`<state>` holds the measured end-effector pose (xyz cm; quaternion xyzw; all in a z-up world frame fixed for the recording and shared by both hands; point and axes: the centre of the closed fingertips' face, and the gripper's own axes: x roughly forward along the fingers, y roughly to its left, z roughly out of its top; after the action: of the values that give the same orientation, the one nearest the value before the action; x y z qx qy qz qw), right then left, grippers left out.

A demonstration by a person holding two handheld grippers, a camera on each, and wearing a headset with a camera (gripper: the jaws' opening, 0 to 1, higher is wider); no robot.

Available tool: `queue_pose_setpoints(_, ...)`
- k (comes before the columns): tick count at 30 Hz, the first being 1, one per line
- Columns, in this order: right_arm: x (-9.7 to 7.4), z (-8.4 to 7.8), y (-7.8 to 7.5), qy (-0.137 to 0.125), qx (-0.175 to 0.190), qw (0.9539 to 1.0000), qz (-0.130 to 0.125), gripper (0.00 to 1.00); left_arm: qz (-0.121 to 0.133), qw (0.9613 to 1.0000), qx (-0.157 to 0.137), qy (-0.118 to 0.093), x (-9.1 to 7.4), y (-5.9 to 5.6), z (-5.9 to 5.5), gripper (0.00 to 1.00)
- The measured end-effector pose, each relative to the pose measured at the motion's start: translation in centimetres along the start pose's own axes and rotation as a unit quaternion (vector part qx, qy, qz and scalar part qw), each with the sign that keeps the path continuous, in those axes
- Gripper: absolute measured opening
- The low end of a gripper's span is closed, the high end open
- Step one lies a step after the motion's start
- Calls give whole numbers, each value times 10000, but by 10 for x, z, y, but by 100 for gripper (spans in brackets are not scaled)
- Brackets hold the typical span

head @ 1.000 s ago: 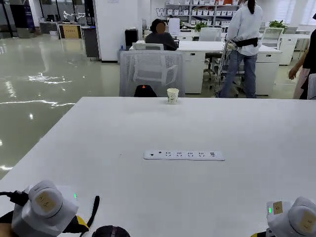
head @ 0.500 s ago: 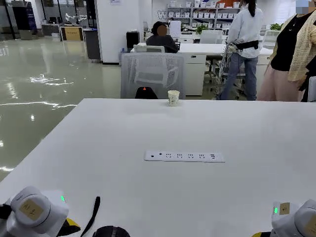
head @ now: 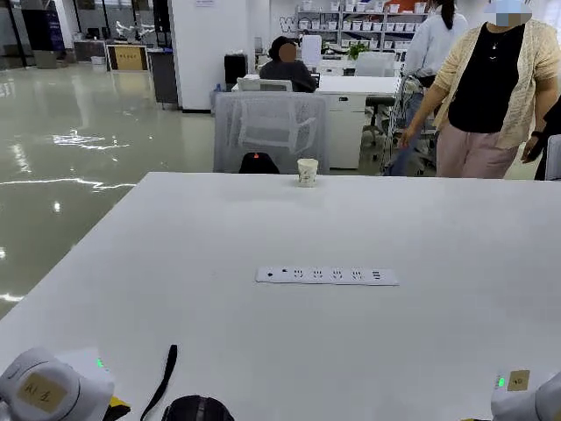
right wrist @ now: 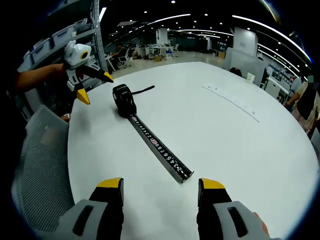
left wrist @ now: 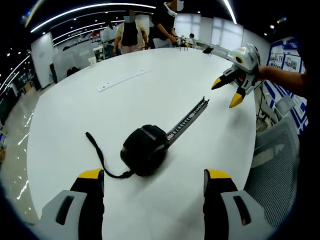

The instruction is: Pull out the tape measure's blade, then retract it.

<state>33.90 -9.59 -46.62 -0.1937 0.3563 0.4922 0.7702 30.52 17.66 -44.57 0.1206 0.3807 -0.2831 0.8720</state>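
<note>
Both grippers dropped lower in the head view. Case (left wrist: 145, 150) sits right ahead of the left gripper (left wrist: 154, 176), and the blade (right wrist: 157, 145) runs along the surface (head: 351, 219) to a tip just before the right gripper (right wrist: 160, 184). Fingers (right wrist: 111, 186) spread on both, empty, so right's nearer the tip.

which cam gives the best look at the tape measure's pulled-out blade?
Right gripper view: the blade lies lengthwise toward the camera, whole length visible from the case to its free end, markings showing. Left gripper view has it foreshortened, running away behind the case. Head view catches the case's top and the strap at its bottom edge.
</note>
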Motion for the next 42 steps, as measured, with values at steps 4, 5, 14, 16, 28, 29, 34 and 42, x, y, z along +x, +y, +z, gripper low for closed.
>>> queue_pose_setpoints(4,-3,1,5,-100,136,9998,-59,61,31,9999,-57,-114,-2,-8,0,80)
queue_pose_setpoints(5,-4,2,7,-128,157,9998,-77,61,56,9999,-72,-120,-2,-9,0,81)
queue_pose_setpoints(14,-10,1,12,-321,283,9984,-367,65,341,9982,-289,-405,-7,-17,3,87)
queue_pose_setpoints(16,-12,2,13,-365,320,9980,-414,65,369,9975,-397,-459,-7,-21,3,88)
queue_pose_setpoints(28,-17,5,27,-636,572,9948,-561,73,523,9920,-774,-845,-10,-41,1,91)
queue_pose_setpoints(29,-18,7,28,-695,607,9939,-613,75,559,9916,-782,-860,-11,-42,0,92)
queue_pose_setpoints(34,-20,12,36,-855,665,9919,-664,77,638,9895,-876,-951,-15,-46,0,93)
queue_pose_setpoints(42,-19,13,46,-989,754,9896,-723,81,735,9866,-957,-1098,-19,-57,1,94)
